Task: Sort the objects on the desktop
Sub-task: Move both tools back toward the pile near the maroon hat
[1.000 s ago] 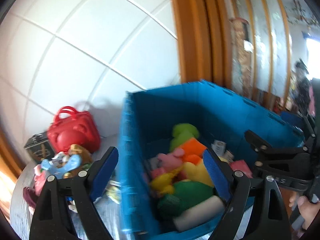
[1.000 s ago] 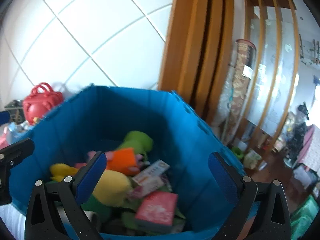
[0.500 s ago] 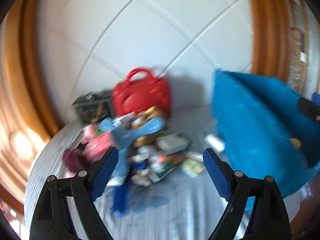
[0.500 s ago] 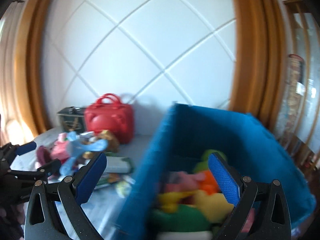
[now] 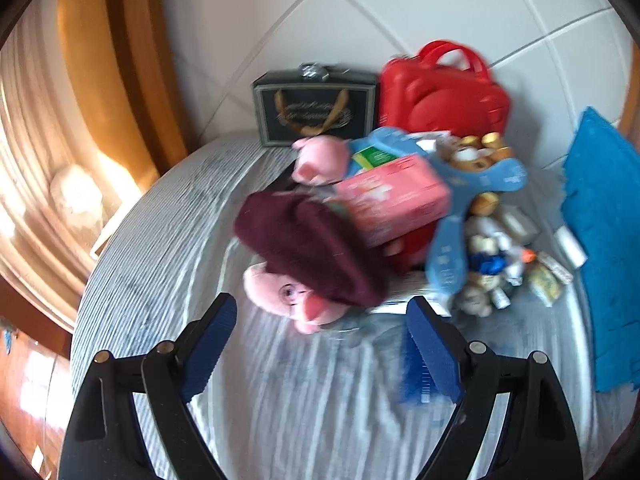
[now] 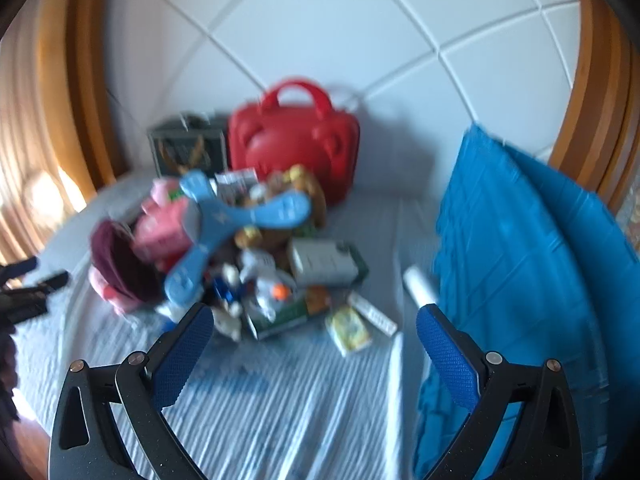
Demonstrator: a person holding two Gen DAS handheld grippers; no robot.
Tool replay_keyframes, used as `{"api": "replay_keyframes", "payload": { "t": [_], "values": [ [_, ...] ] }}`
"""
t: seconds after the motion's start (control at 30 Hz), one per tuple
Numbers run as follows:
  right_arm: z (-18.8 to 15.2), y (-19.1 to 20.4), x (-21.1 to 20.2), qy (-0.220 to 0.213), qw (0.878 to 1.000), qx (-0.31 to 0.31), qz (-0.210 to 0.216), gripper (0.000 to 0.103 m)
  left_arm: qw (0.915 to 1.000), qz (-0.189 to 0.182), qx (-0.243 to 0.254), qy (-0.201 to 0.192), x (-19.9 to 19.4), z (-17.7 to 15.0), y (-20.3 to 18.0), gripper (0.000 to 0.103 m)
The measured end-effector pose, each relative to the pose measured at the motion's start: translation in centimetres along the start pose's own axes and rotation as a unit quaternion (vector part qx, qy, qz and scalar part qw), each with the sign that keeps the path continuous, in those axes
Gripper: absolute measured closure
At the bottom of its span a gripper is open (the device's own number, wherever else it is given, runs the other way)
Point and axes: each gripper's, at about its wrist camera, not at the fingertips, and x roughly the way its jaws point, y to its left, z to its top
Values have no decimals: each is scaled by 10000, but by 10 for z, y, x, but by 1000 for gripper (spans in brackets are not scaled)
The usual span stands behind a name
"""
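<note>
Mostly blurred toy pile, bin cut off

Table, striped grey-white cloth: toy pile, red case, dark box, blue bin, small packets.

On the table there were one red case, one dark box, one blue bin, one pink packet, one maroon hat, one blue boomerang, and small items too blurred to count.
</note>
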Motion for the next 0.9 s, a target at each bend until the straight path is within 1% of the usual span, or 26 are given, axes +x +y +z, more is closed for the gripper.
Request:
{"api": "replay_keyframes", "payload": {
  "t": [0.07,0.17,0.23,0.33,0.4,0.47,0.63,0.7,0.8,0.87,0.9],
  "values": [
    [-2,2,12,153,9999,7,-31,0,9997,34,-175,160,17,4,16,16],
    [-2,7,34,402,9992,-7,-88,0,9987,-96,-386,314,37,11,24,16],
    [0,10,49,525,9986,-20,-84,0,9984,-149,-385,376,45,16,18,16],
    [1,13,73,725,9974,-11,2,0,9986,-218,-221,425,62,27,1,16],
    [3,16,88,855,9963,-23,86,0,9986,-169,-119,486,77,32,-11,16],
    [4,20,103,959,9952,-44,197,0,9981,-94,-133,588,95,37,-17,16],
    [3,39,151,1266,9902,-75,588,0,9961,33,-51,875,141,34,-26,16],
    [0,49,170,1403,9870,-28,781,0,9964,97,27,838,151,34,-29,16],
    [-6,66,197,1560,9814,61,1116,0,9970,306,303,638,158,36,-36,16],
    [-7,76,209,1605,9804,53,1144,0,9971,385,330,569,163,37,-35,16],
    [-7,79,213,1632,9799,25,1149,2,9974,382,271,549,164,38,-33,18]
  ]
}}
